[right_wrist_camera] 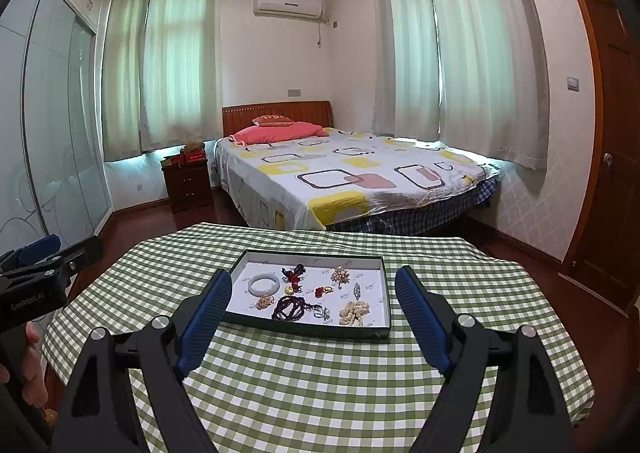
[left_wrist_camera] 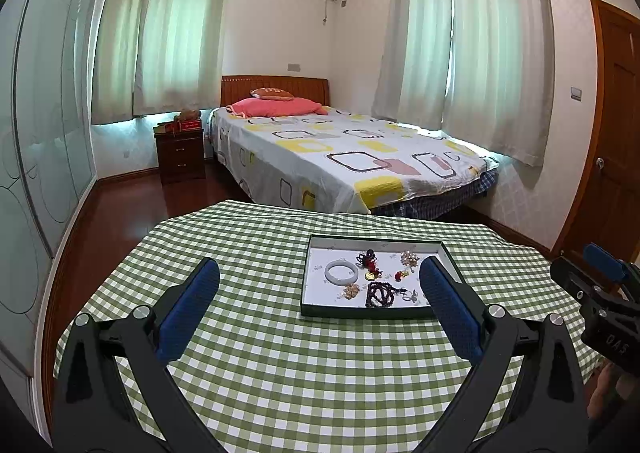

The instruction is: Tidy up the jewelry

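Writing: "GenRobot.AI" reads on the left gripper's body in the right wrist view; "DAS" on the right gripper's body in the left wrist view. Tray [right_wrist_camera: 384, 295] sits mid-tabletop [right_wrist_camera: 320, 393], toward the far edge, w/ jewelry inside: white bangle [right_wrist_camera: 263, 284], dark bead string [right_wrist_camera: 291, 308], red charm [right_wrist_camera: 320, 290]. Pearl cluster [right_wrist_camera: 354, 313] by the tray's near right corner shows only in the right view; the left view's finger hides it. Left gripper [left_wrist_camera: 320, 307] wide, nothing between the jaws. Right gripper [right_wrist_camera: 314, 319] wide, also empty.
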A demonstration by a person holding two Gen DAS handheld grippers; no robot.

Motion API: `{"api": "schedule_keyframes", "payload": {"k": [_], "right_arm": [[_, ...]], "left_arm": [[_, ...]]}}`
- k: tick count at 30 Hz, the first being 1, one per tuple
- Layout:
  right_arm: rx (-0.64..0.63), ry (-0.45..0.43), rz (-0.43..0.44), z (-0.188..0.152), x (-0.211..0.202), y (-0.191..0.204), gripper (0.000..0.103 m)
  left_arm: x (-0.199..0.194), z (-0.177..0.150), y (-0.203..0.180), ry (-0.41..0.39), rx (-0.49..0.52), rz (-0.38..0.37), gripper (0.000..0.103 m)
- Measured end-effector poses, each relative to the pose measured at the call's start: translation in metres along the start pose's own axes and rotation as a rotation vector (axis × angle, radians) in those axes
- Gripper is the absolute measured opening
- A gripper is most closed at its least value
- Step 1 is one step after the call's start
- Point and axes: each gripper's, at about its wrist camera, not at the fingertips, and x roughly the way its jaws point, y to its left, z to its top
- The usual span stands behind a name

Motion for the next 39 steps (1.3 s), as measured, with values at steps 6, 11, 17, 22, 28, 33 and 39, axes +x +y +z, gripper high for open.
{"api": "schedule_keyframes", "payload": {"k": [6,11,17,22,28,33,39], "right_arm": [[-0.001,-0.002,0.001,0.0003,-0.0006,-0.0001,0.081],[-0.002,-0.005,-0.001,0.0006,-0.0014,0.001,0.081],[0.0,0.0,0.002,0.0013,-0.001,0.001,0.081],[-0.003,-0.001,0.003,0.0033,-0.0021,0.0025,0.081],[-0.003,-0.002,0.002,0.0034,-0.0023,0.0026,0.081],[-0.003,-0.002,0.002,0.0033,-0.0018,0.0024,0.081],[-0.003,0.0,0.002,0.0035,-0.002,0.0026,0.081]], "left_arm": [[-0.0002,-0.0006,-0.0012,0.003,0.002,-0.002,0.098],[-0.001,-0.0001,-0.0006,0.002,0.001,-0.002,0.098],[-0.0002,-0.0005,-0.0001,0.003,0.003,-0.003,0.098],[-0.0008,-0.001,-0.0002,0.003,0.002,-0.003,0.098],[-0.0004,-0.002,0.0007,0.003,0.0,-0.002,0.098],[-0.001,-0.0029,0.0009,-0.005,0.0,0.003,0.098],[-0.0018,-0.0032,0.0008,-0.016,0.0,0.009,0.098]]}}
